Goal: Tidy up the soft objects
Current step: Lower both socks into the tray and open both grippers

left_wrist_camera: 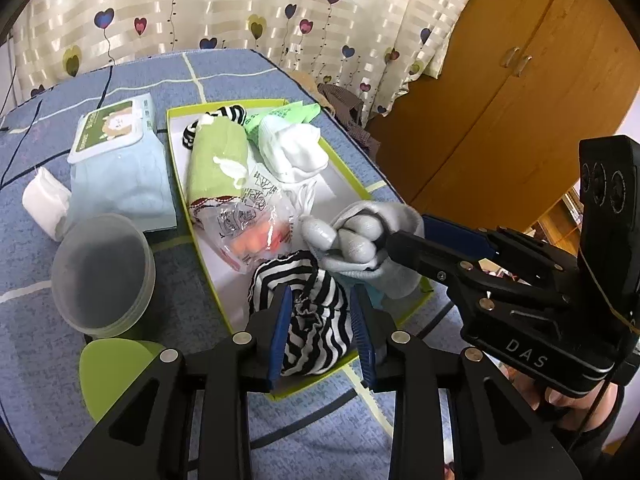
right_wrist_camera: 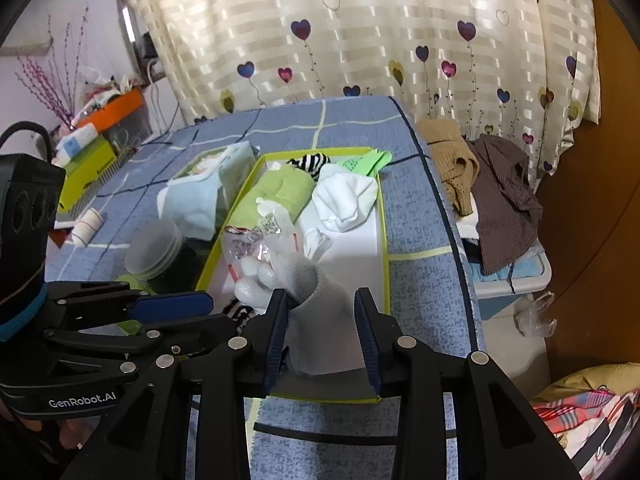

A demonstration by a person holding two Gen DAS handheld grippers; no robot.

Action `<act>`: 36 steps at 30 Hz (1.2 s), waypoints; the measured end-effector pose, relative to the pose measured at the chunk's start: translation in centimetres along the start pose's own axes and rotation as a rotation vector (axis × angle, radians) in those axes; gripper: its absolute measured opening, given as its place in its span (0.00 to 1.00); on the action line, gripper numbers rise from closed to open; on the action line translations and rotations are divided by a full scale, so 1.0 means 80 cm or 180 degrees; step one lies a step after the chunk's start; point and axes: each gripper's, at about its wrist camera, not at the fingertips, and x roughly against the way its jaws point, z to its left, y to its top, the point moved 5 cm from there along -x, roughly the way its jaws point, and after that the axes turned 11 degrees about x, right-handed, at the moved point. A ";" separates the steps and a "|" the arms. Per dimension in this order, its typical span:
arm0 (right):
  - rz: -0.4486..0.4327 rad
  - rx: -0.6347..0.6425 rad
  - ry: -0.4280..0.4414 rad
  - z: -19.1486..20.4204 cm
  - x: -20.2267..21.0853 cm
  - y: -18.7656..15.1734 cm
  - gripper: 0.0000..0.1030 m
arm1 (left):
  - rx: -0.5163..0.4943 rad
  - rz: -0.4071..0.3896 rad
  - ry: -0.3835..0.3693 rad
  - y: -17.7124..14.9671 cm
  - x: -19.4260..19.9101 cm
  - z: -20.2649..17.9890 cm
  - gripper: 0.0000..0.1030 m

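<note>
Right wrist view, brown clothes [right_wrist_camera: 504, 192] (unseen from left), grey sock [right_wrist_camera: 320, 320] between claw [right_wrist_camera: 322, 336] pads

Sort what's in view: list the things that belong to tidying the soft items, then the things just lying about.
Part of the job:
box
striped sock
grey glove
green towel
white socks
left tongs
right tongs

Lying about:
wipes pack
round plastic tub
clothes pile
curtain
</note>
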 end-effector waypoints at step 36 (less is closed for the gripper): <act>0.0095 -0.0025 -0.0129 0.014 -0.010 -0.014 0.13 | 0.0135 -0.0401 -0.0095 0.000 0.087 0.025 0.31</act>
